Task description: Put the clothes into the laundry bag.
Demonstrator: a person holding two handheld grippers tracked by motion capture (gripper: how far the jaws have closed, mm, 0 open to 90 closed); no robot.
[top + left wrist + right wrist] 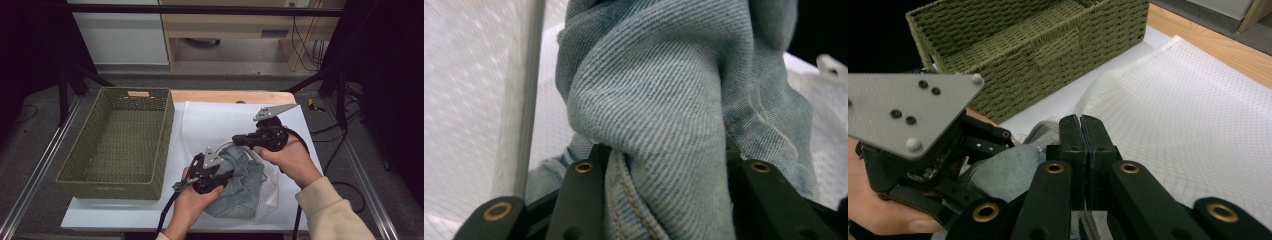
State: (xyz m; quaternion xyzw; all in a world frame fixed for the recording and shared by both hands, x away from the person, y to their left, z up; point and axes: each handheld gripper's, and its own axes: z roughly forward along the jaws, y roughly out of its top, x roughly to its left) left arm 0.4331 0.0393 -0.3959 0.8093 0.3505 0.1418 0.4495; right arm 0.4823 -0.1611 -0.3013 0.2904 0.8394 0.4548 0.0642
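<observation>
Jeans (659,115) bunch clamped in left tongs (669,165); right tongs (1082,145) pinch mesh bag (1188,125).

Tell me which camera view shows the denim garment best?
The left gripper view: the denim garment shows its weave and stitching close up. The high view shows it bunched on white mesh; the right gripper view shows a small fold.

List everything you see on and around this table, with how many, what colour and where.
Jeans: one, light blue denim, bunched at the table's near edge, partly in the mesh bag.
Mesh bag: one, white, under and around the jeans.
Basket: one, green woven, left of the jeans.
White sheet: one, covering the table.
Table: one, light wood edge at the far side.
Left gripper: one, black, closed on a denim fold.
Right gripper: one, black, jaws together above the bag.
</observation>
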